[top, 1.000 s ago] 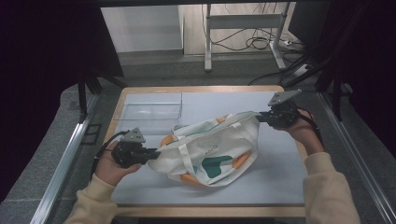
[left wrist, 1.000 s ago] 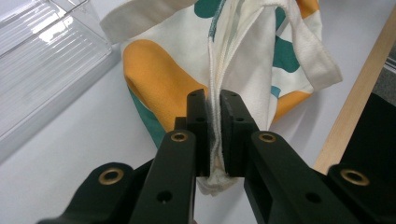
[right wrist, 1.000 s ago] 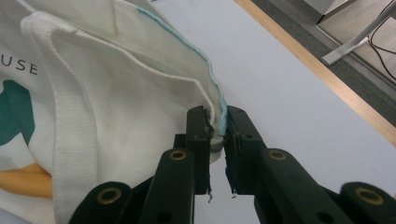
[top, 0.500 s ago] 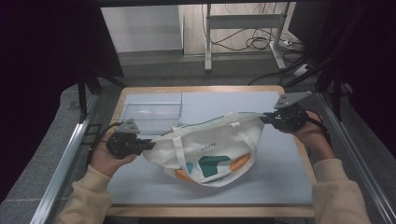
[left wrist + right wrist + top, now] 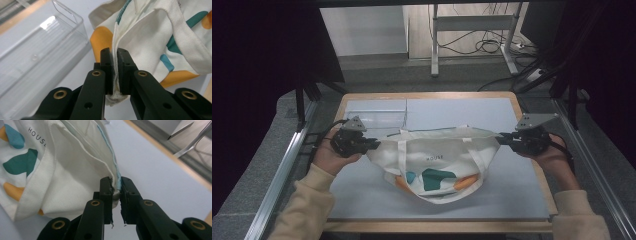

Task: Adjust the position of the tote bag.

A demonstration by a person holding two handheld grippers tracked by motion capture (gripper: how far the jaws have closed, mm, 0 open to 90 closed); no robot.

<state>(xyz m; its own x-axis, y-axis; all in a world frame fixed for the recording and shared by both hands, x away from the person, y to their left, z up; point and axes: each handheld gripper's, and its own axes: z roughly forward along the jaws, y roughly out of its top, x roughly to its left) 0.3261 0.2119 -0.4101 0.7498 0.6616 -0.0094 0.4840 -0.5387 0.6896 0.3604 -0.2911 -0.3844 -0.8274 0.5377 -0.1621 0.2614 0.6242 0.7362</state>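
Note:
A white tote bag (image 5: 437, 162) with teal and orange shapes hangs stretched between my two grippers above the grey mat (image 5: 362, 195), its bottom sagging toward the near side. My left gripper (image 5: 371, 144) is shut on the bag's left top corner, and the pinched cloth (image 5: 114, 72) shows between its jaws. My right gripper (image 5: 501, 139) is shut on the right top corner, where the folded hem (image 5: 115, 185) sits between the pads. Two straps (image 5: 402, 150) hang down the front of the bag.
A clear plastic box (image 5: 377, 117) stands at the mat's far left, close behind the left gripper; its wall (image 5: 37, 55) is near in the left gripper view. The wooden table edge (image 5: 437, 226) frames the mat. Metal rails run along both sides.
Both grippers have moved apart, left going left and right going right. The bag has been pulled from a crumpled heap into a taut, wide span.

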